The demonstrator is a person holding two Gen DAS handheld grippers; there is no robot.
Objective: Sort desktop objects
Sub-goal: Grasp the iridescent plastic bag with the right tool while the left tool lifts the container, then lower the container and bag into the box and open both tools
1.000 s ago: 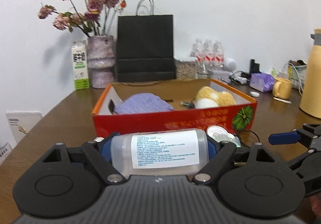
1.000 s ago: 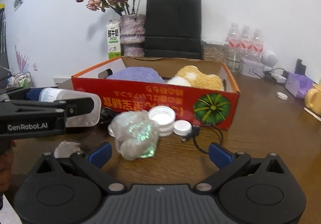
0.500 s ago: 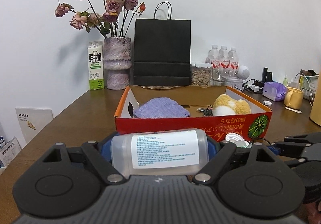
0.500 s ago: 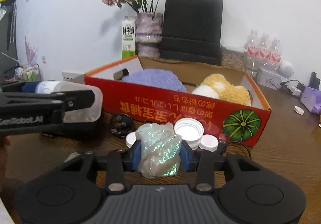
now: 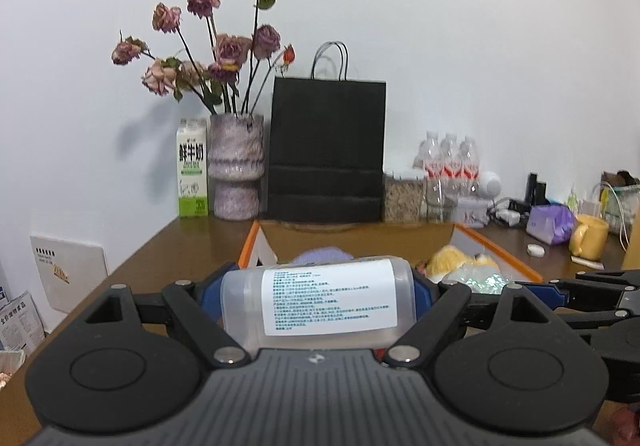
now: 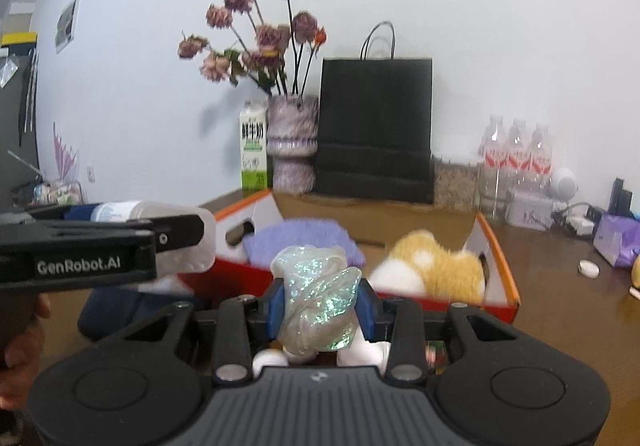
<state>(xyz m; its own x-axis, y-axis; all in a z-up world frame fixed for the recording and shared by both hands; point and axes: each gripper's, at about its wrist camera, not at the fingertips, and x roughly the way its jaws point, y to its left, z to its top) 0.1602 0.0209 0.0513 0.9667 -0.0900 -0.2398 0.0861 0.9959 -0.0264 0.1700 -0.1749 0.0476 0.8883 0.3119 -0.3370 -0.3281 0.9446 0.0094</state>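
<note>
Left wrist view: the left tool (image 5: 318, 300) is clamped sideways on a clear bottle (image 5: 316, 302) at lower centre, hanging in front of the red box (image 5: 496, 254) on the bench (image 5: 192, 242).

Right wrist view: the right tool (image 6: 318, 304) pinches a shimmery wad (image 6: 318, 298) at centre frame, with the box right behind it and the bottle at mid left.

A plain white wall (image 5: 480, 46) rose behind my brown wooden table (image 5: 192, 246); dried roses in a vase (image 5: 236, 166) and a black paper bag (image 5: 326, 150) stood against it
</note>
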